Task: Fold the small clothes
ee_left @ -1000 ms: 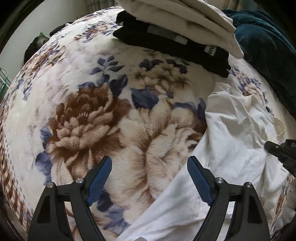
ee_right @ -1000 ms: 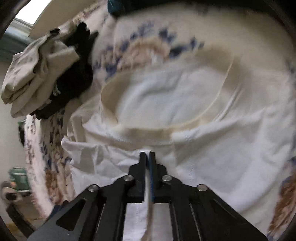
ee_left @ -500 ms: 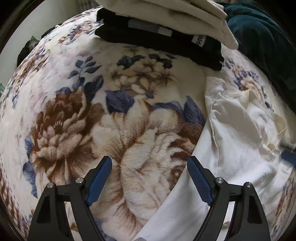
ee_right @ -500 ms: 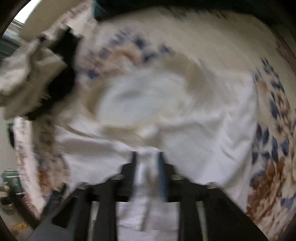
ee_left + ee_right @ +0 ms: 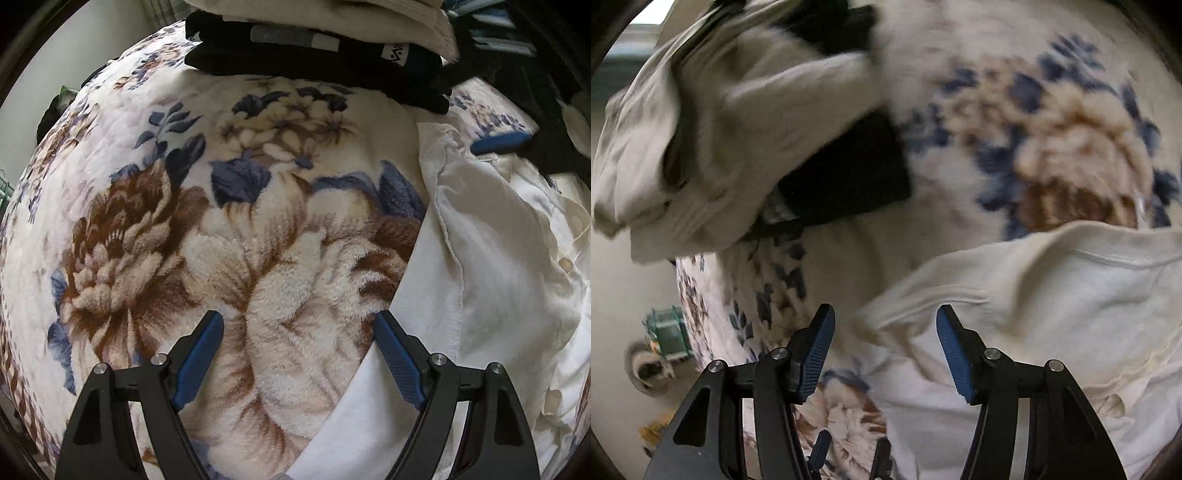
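- On the bed: floral blanket (image 5: 258, 236), plush, cream ground with brown and blue flowers; it covers the whole working surface in both views.
- White garment (image 5: 491, 266): lies crumpled on the blanket, to the right in the left wrist view; a hemmed edge runs diagonally across it; cream ribbed band visible in the right wrist view (image 5: 1052, 258).
- Left gripper (image 5: 295, 354): jaws spread wide, nothing between them; blue pads; it hovers over the blanket, with its right finger just beside the garment's edge.
- Right gripper (image 5: 886, 347): jaws apart, holding nothing; it sits over the garment's edge near the band; whether it touches the cloth cannot be told; seen also at the far right of the left wrist view (image 5: 502, 142).
- Folded stack (image 5: 317, 33): beige item on top, black item (image 5: 332, 62) beneath; it rests on the blanket beyond the garment; blurred in the right wrist view.
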### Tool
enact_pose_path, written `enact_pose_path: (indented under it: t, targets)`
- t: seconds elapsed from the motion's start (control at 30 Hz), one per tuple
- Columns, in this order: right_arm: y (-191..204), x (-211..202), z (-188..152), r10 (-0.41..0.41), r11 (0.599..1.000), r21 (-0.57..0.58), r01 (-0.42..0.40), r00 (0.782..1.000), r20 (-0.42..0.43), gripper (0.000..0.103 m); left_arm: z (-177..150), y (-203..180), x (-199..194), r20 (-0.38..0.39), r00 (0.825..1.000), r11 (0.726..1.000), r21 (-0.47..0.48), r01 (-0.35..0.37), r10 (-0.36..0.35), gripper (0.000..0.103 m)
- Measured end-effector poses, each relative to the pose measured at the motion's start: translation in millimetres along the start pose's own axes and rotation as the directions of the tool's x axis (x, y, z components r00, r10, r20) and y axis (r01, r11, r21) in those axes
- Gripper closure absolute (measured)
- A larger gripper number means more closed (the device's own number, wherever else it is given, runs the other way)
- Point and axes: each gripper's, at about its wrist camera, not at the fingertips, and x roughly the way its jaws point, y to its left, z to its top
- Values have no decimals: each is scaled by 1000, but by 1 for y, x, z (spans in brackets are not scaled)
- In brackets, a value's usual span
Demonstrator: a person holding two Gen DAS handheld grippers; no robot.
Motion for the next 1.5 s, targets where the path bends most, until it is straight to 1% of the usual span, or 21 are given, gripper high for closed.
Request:
enact_pose_path:
  t: [0.07,0.13,0.17,0.2,0.23,0.27,0.33,0.43,0.57,0.7,0.73,0.8,0.87,0.97,1.03,1.07,1.1,1.13,1.27,1.37,1.5]
  targets:
    - [20,2,-4,-74,991,-107,76,997,21,43,0,1,0,-2,1000,1000,-1,4,-4,20]
    - [41,11,-11,-174,954,-242,178,984,36,44,-1,1,-1,-6,1000,1000,-4,8,-8,20]
    - [49,18,-17,-241,917,-314,245,969,52,52,-1,1,-1,-7,1000,1000,-3,9,-9,20]
    - [53,23,-21,-289,888,-355,293,955,68,84,-2,1,-2,-7,1000,1000,0,10,-10,20]
    - [53,25,-24,-332,861,-379,338,940,84,97,-2,1,-2,-7,1000,1000,1,10,-10,20]
    - [51,25,-26,-351,852,-378,362,931,100,97,-3,1,-2,-9,1000,1000,2,13,-13,20]
    - [35,7,-22,-313,896,-290,337,941,127,98,-2,2,-2,-8,1000,1000,2,16,-16,20]
    - [11,-16,-19,-296,925,-202,323,943,152,98,-3,3,-2,-9,1000,1000,5,21,-21,20]
    - [-42,-16,-10,-298,951,-69,301,953,52,97,-7,2,-2,-8,1000,1000,15,21,-21,20]
    - [-64,-36,-8,-317,948,6,318,946,69,79,-2,5,-9,-17,999,999,9,33,-32,20]
    - [-67,-44,-9,-278,961,24,277,957,77,79,-1,5,-12,-8,999,999,7,35,-35,20]
    - [-73,-62,-12,-146,987,76,140,985,88,64,7,5,-17,5,999,999,-1,47,-47,20]
    - [-78,-70,-14,-13,996,88,7,998,61,57,15,0,-21,21,998,998,-7,58,-58,20]
    - [-79,-62,-12,100,994,46,-97,993,-68,55,28,-8,-19,29,998,998,-4,60,-60,20]
    - [-64,-50,-25,-9,999,-33,7,997,-73,58,38,-11,-18,33,997,998,-10,65,-65,20]
    - [-64,-50,-27,-156,984,-98,152,987,-37,61,41,-11,-18,34,997,997,-13,70,-69,20]
    - [-69,-51,-29,-360,921,-146,360,933,27,61,48,-11,-18,32,997,997,-18,77,-77,20]
    - [-75,-57,-29,-394,907,-141,397,918,54,61,55,-10,-16,28,995,996,-20,92,-91,20]
    - [-116,-109,-38,-183,983,31,181,980,80,61,87,-18,0,-8,986,986,22,167,-167,20]
    - [-151,-157,-56,-190,978,121,172,969,157,60,111,-44,22,-56,981,974,123,191,-186,20]
    - [-204,-199,-90,-266,935,293,199,941,210,55,132,-90,48,-49,996,951,296,87,-76,20]
